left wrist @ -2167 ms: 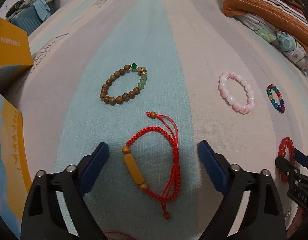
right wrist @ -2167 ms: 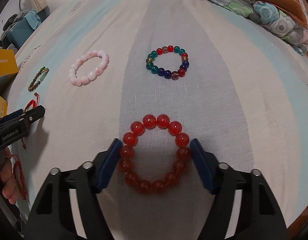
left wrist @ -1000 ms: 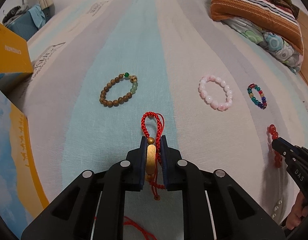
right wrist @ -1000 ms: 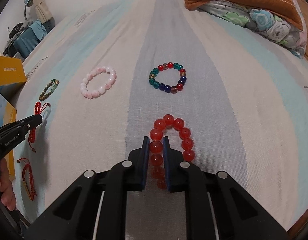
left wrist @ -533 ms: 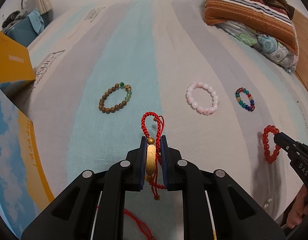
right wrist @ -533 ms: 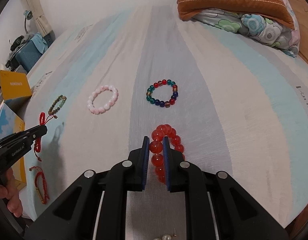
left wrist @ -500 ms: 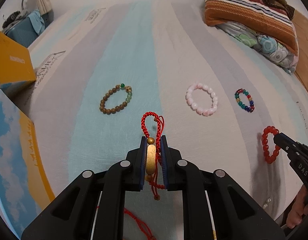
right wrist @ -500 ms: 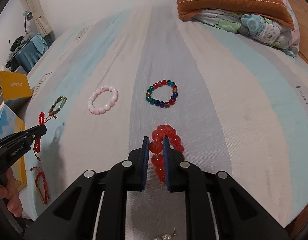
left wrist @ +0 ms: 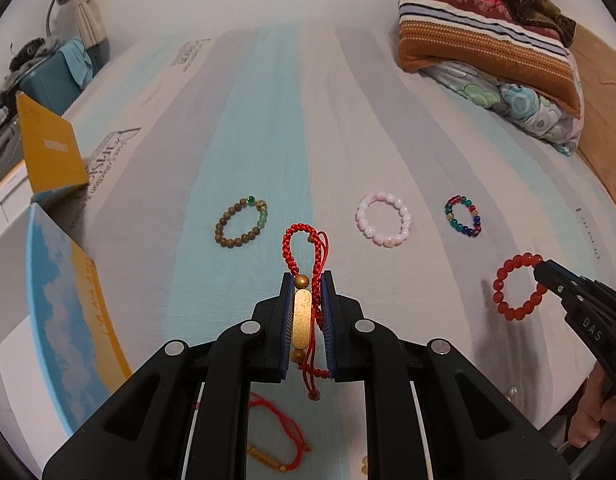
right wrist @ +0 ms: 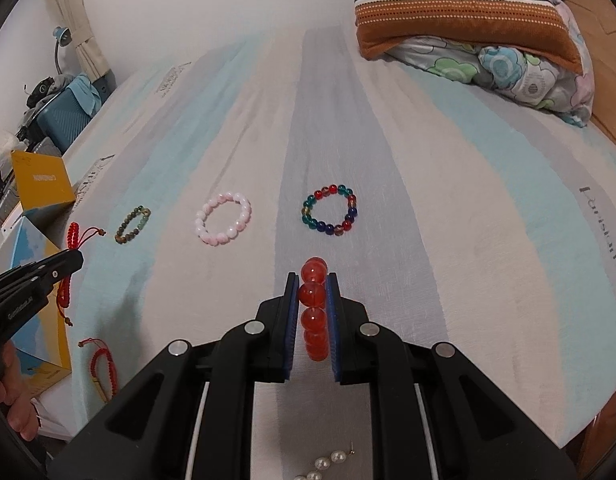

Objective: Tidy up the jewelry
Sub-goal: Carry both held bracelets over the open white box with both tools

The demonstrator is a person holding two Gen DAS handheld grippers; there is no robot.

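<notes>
1. Left gripper (left wrist: 306, 312) clamped on the red cord bracelet (left wrist: 303, 276) by its gold bar, held clear above the bed (left wrist: 267, 120), near the front edge.
2. Right gripper (right wrist: 312, 316) clamped on the red bead bracelet (right wrist: 314, 308), likewise lifted off the sheet.
3. Laid out in a row across the middle of the bed: wooden bead bracelet (left wrist: 240, 222), pink bead bracelet (left wrist: 384, 219), multicolour bead bracelet (left wrist: 462, 217).
4. Left to sort at the front edge: another red cord bracelet (right wrist: 103, 368), and what looks like a pearl strand (right wrist: 328, 466), only partly in view.
5. Roughly midway, judging by that.
6. Striped sheet, soft; folded quilts (left wrist: 488, 40) at the far right corner, yellow box (left wrist: 51, 152) off the left edge.
</notes>
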